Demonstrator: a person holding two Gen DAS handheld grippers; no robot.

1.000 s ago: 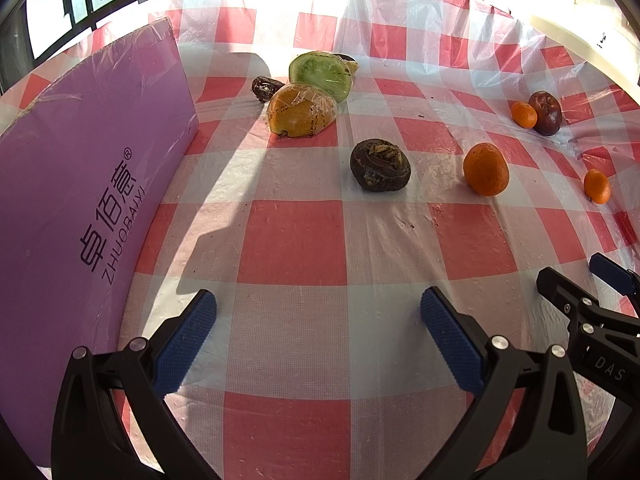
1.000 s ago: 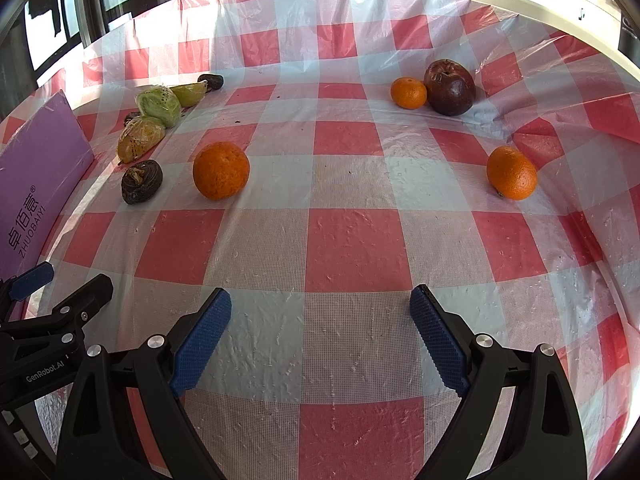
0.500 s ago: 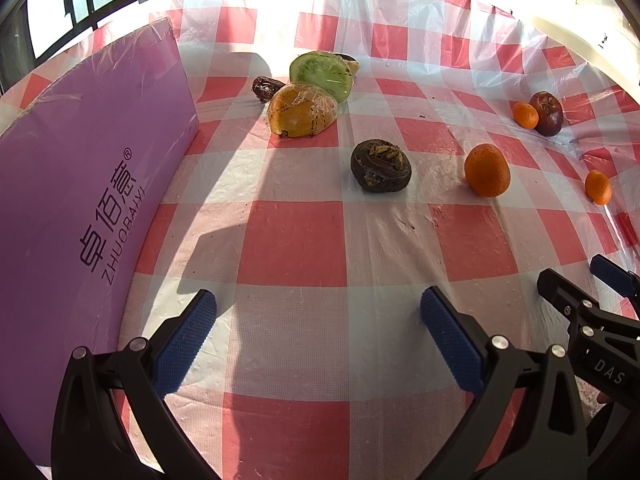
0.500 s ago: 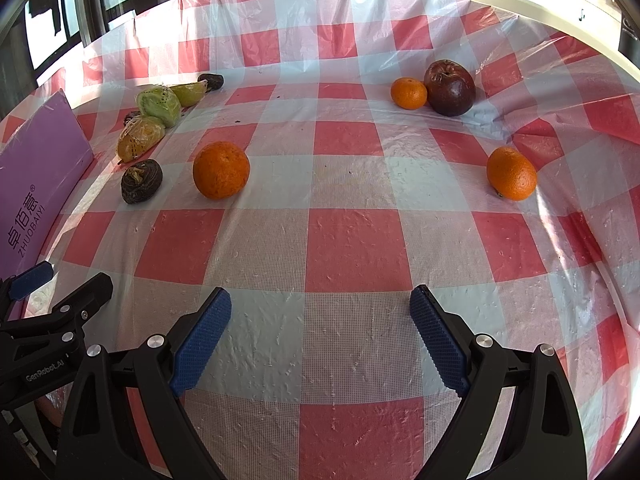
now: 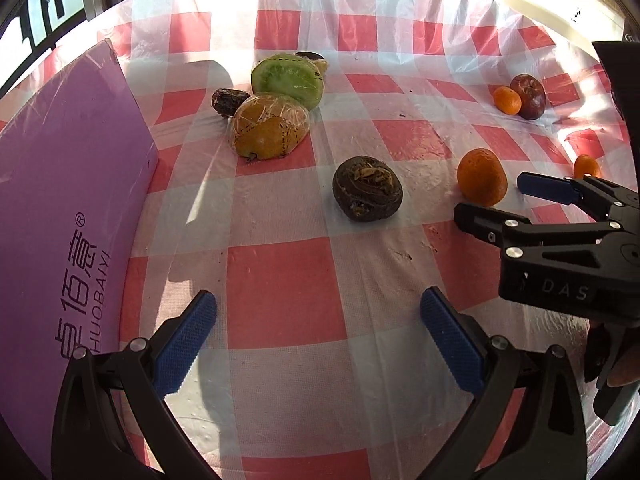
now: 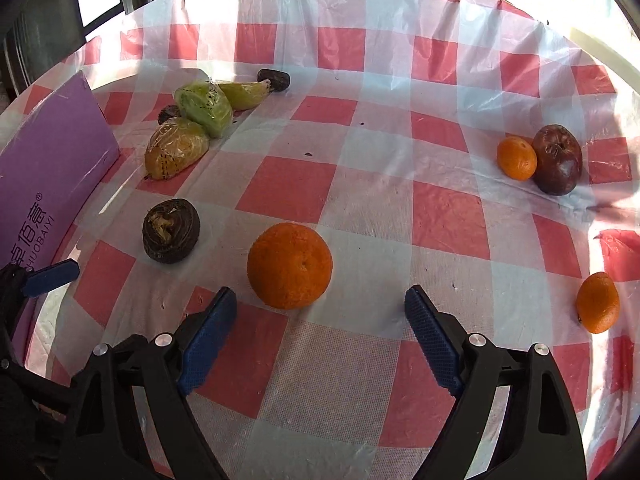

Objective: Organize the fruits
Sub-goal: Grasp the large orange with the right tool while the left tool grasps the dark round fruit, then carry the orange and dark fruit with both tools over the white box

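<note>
Right wrist view: the orange [image 6: 289, 265] sits on the checked cloth [image 6: 448, 216] just ahead of the right gripper [image 6: 320, 334], slightly left of its midline; round, no clear long axis. Its jaws have just been closing but stand apart, nothing between them. The purple board [image 6: 44, 184] reads "HUOBAIYI". The left gripper [image 5: 318, 338] is spread wide, empty, the dark fruit [image 5: 367, 188] well ahead.

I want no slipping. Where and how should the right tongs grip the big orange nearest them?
Grip the big orange across its widest middle, coming from the near side where the open right tongs already face it. It is round, stands alone, and both flanks are free.
</note>
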